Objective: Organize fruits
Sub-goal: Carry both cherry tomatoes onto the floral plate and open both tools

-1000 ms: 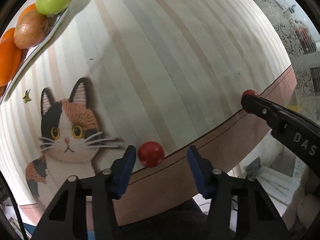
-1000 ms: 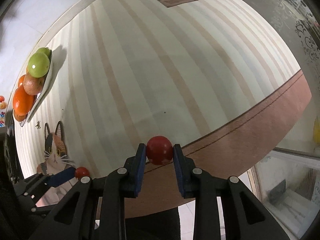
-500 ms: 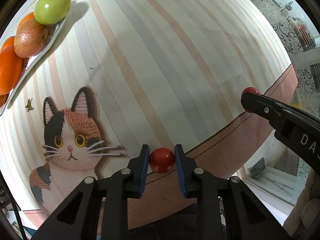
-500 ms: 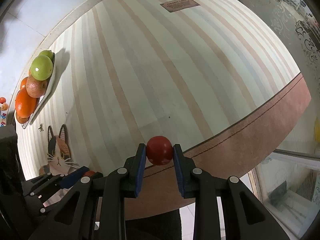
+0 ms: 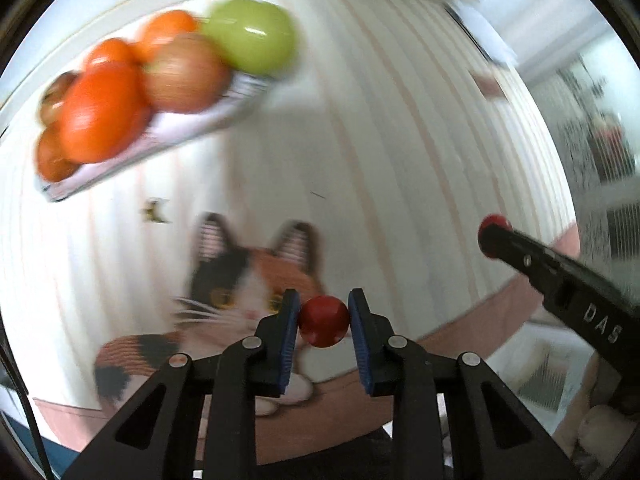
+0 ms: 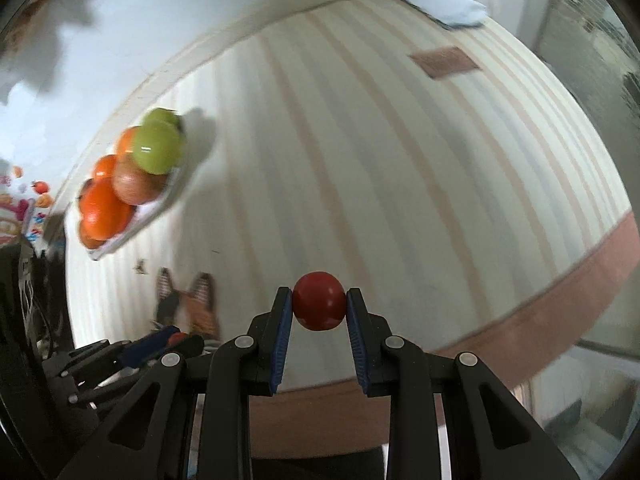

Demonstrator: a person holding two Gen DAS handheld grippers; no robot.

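Now the left gripper (image 5: 323, 322) is clamped on a small red fruit (image 5: 323, 321), where a second ago its jaws stood open around that fruit on the striped tablecloth (image 5: 400, 140) near the front edge. Both fruits are lifted clear of the cloth. The right gripper (image 6: 319, 307) keeps its grip on the other small red fruit (image 6: 319, 306). The heaped fruit plate (image 5: 168, 140) at the table's far left edge looms nearer, probably the drop-off for both.

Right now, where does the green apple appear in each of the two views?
Left wrist view: green apple at the upper middle, topping the fruit plate.
Right wrist view: green apple at the left, on the same plate.
Shared landmark: cat picture.
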